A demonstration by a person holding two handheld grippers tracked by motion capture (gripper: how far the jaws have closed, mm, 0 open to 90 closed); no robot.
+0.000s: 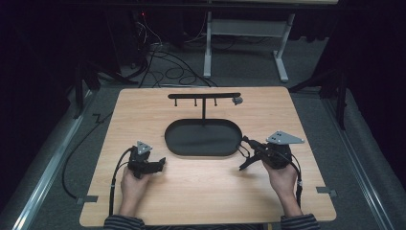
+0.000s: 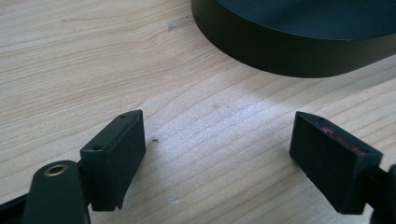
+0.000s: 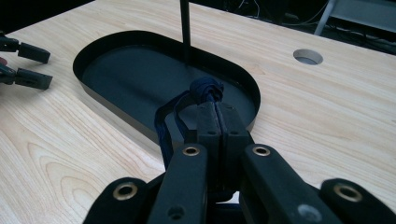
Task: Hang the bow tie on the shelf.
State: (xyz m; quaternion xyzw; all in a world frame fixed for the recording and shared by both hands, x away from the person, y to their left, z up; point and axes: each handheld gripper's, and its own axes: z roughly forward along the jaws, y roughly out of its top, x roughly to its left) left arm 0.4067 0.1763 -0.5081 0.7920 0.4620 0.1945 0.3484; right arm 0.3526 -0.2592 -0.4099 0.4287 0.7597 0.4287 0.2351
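Observation:
A black oval tray [image 1: 203, 154] lies mid-table, and a thin post rises from its far side to a crossbar [image 1: 203, 95] with small hooks. My right gripper [image 1: 246, 142] hovers at the tray's right end. In the right gripper view it [image 3: 216, 109] is shut on a dark blue knotted cord [image 3: 205, 88], whose loop hangs to the left of the jaws over the tray's rim [image 3: 140, 122]. My left gripper [image 1: 160, 164] rests low on the wood left of the tray. Its jaws [image 2: 219, 144] stand wide open over bare wood, with the tray wall [image 2: 289, 51] just ahead.
The wooden table [image 1: 158, 196] has a round hole [image 3: 307, 56] near the crossbar's right end. The post [image 3: 185, 28] stands just beyond the held cord. Cables and a metal table frame [image 1: 249, 28] lie on the floor behind. Both forearms come in at the near edge.

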